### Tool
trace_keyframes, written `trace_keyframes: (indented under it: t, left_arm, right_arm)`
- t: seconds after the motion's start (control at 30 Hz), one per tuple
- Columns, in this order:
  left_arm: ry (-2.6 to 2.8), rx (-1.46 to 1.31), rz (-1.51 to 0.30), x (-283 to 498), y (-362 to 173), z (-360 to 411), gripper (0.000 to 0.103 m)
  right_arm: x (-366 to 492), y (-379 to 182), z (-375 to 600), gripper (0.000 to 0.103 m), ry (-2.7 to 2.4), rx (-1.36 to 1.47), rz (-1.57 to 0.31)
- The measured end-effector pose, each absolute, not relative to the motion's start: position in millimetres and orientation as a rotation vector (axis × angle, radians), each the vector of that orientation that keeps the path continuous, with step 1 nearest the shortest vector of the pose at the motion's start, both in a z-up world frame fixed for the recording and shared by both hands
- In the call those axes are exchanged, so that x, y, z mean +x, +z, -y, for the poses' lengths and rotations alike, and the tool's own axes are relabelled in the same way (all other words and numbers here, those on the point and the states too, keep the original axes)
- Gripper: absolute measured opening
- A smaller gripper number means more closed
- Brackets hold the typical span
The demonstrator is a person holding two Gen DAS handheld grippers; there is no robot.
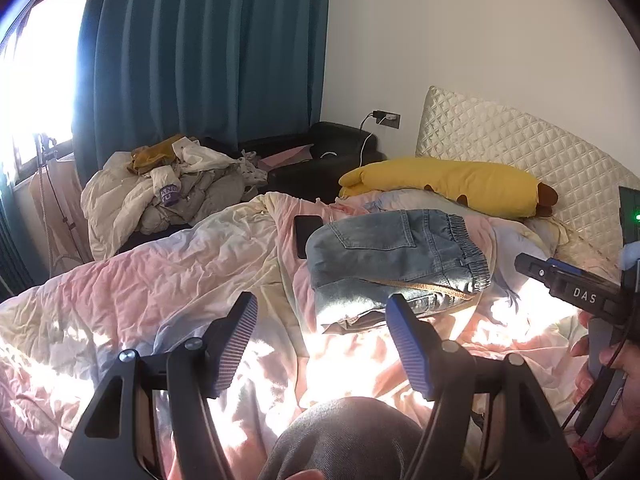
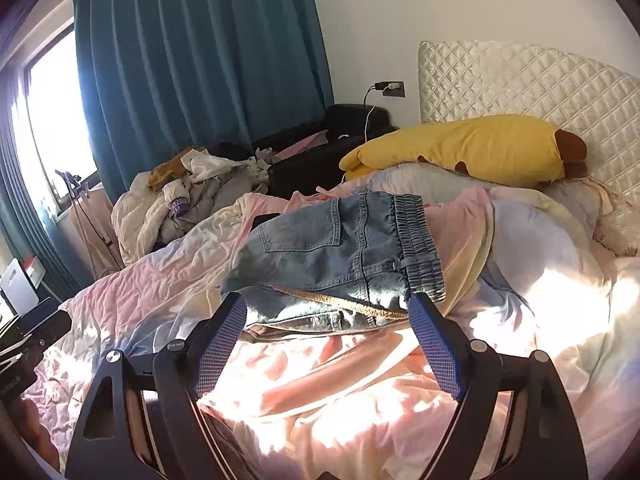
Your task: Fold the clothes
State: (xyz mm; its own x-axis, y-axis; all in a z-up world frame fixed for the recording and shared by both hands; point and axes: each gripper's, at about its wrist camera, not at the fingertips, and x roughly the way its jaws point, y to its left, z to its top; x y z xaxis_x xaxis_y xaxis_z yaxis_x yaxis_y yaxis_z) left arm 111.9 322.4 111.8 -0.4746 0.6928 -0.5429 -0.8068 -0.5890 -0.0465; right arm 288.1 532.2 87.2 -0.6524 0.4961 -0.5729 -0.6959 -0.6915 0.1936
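Folded blue denim jeans (image 1: 396, 256) (image 2: 340, 256) with an elastic waistband lie on the crumpled pink duvet (image 1: 180, 276) (image 2: 320, 392); a tan cord runs across their near edge. My left gripper (image 1: 322, 312) hovers open just short of the jeans, to their near left, with nothing between its blue pads. My right gripper (image 2: 330, 316) is open too, its fingertips level with the near edge of the jeans, holding nothing. The right gripper's body (image 1: 576, 292) shows at the right of the left wrist view, held by a hand (image 1: 604, 392).
A black phone (image 1: 307, 234) lies on the duvet beside the jeans. A yellow banana plush (image 1: 448, 184) (image 2: 472, 150) rests by the quilted headboard (image 1: 520, 140). A pile of unfolded clothes (image 1: 168, 188) (image 2: 188, 196) sits at the far left, near a black armchair (image 1: 320, 156) and teal curtains (image 1: 200, 48).
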Motion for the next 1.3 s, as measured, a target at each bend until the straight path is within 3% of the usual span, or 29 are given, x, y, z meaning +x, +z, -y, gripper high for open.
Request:
trace_keyframes:
  t: [0.47, 1.3]
  left_arm:
    - [2.135, -0.579, -0.267, 131.4, 92.4, -296.0, 0.069]
    - [2.162, -0.669, -0.250, 111.5, 71.2, -295.2, 0.069]
  right_arm:
    - [301.5, 72.6, -462.1, 0.084, 2.318, -0.624, -0.433]
    - [279.9, 70.3, -450.2, 0.084, 2.272, -0.654, -0.336]
